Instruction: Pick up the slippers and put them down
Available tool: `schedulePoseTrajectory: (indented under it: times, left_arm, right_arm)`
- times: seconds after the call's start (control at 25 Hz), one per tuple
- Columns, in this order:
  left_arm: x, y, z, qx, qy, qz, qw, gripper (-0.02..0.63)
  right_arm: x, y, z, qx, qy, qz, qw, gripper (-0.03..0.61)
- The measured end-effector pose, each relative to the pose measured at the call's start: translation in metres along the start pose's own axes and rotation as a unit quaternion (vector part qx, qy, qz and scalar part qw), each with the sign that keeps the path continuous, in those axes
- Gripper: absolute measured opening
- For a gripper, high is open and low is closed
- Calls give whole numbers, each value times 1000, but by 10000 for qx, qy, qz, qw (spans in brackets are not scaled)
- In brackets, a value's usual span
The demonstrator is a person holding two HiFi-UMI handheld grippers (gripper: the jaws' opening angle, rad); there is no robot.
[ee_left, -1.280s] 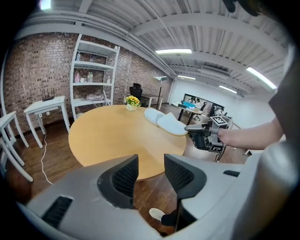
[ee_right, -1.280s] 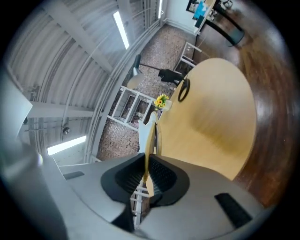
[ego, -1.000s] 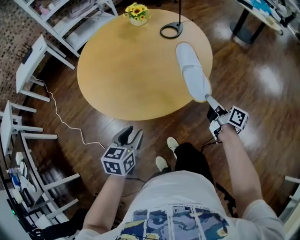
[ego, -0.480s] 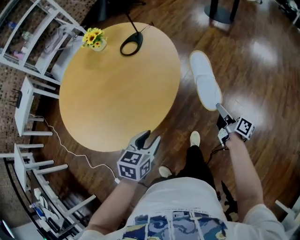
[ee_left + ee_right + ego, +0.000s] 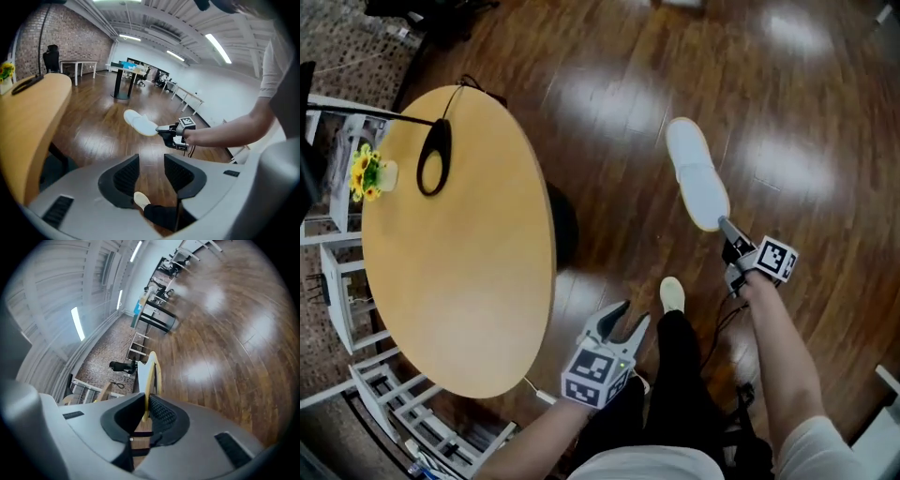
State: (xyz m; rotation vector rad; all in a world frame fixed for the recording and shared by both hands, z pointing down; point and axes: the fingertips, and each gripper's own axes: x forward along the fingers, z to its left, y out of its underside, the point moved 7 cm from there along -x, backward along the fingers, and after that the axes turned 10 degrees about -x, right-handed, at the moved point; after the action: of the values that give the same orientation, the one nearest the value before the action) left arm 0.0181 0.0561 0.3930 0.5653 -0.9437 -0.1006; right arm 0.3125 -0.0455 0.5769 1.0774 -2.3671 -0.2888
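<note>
The right gripper (image 5: 725, 228) is clamped on the heel end of the white slipper (image 5: 696, 174). The thin sole is pinched between its jaws, so the slipper juts out flat above the wooden floor (image 5: 609, 84), well off the round table's (image 5: 459, 262) edge (probably ready to be set down there). The left gripper (image 5: 623, 321) hangs near that edge, jaws apart and empty.

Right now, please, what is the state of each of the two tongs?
Left tongs: open, holding nothing.
Right tongs: closed on the white slipper.
</note>
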Motion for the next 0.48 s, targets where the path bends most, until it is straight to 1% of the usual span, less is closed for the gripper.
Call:
schedulePoseTrajectory:
  times: [0.08, 0.2, 0.32, 0.48]
  left_arm:
    - [50, 8, 10, 51, -80, 134, 9999, 149]
    - [119, 19, 41, 62, -64, 278, 9996, 149]
    - [181, 47, 83, -86, -145, 465, 9988, 149]
    - [261, 82, 139, -317, -252, 582, 9975, 149]
  right_arm:
    - [27, 8, -61, 201, 184, 91, 9996, 38]
    - [79, 32, -146, 561, 221, 124, 9981, 38]
    - [122, 77, -225, 761, 296, 264, 9963, 38]
    - [175, 116, -322, 825, 343, 329, 9955, 38]
